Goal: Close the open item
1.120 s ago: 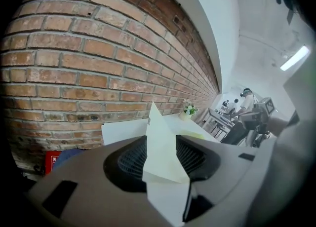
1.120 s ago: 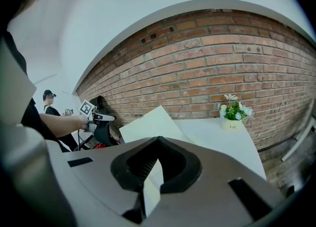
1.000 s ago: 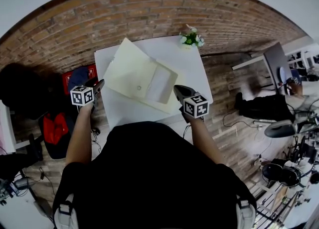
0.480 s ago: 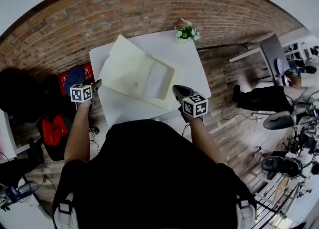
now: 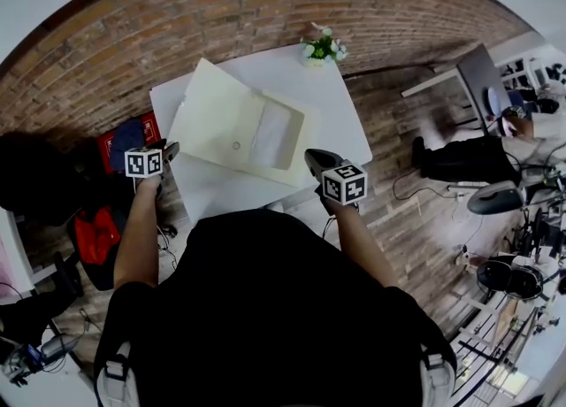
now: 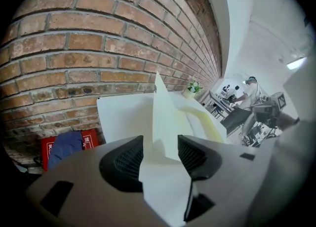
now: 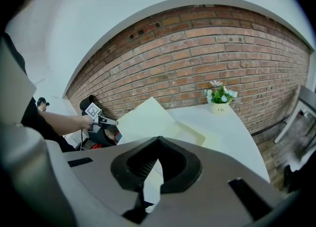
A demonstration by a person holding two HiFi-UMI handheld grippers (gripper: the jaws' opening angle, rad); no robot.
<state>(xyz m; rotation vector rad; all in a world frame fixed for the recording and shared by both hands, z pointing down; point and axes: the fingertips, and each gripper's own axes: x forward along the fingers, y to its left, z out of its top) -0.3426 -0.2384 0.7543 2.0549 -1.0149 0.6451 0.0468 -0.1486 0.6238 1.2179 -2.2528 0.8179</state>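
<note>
Off the left edge of the white table [image 5: 340, 122], my left gripper [image 6: 160, 146] hung with its jaws spread. They had just eased slightly inward, with nothing between them. My right gripper [image 7: 157, 144], jaws pressed together and empty, hovered by the table's near edge, close to a corner of the cream folder [image 5: 225, 122]. The folder lay open mid-table with one flap raised. The flower pot [image 7: 220, 107] at the far edge read "Life". A second earlier the folder had lain open just the same, with both grippers clear of it.
</note>
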